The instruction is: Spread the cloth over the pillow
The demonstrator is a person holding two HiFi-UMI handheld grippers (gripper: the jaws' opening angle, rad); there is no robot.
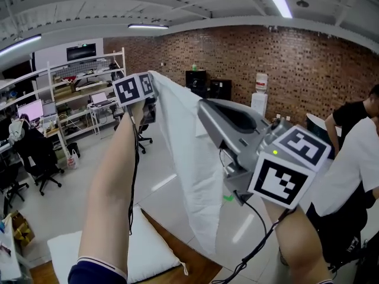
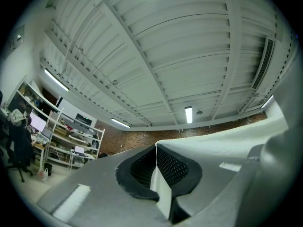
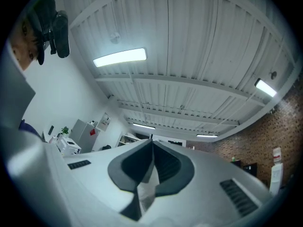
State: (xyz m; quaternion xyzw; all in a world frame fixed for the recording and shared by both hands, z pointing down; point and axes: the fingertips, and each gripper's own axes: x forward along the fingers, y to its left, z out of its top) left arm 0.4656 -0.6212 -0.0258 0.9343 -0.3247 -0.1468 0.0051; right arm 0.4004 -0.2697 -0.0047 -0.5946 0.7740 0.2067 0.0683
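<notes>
- The cloth (image 1: 189, 152) was pinched along its top edge by the left hand-held gripper (image 2: 156, 150) and the right hand-held gripper (image 3: 151, 145).
- The pillow (image 1: 148, 250) lay below, seemingly nearer the left.

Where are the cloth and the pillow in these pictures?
cloth (image 1: 195, 158): head view, middle of the hanging white sheet.
pillow (image 1: 153, 248): head view, its bare right half.

right gripper (image 1: 202, 104): grey | cube (image 1: 290, 167): black-white markers | cable (image 1: 132, 176): black | sleeve (image 1: 89, 274): navy
</notes>
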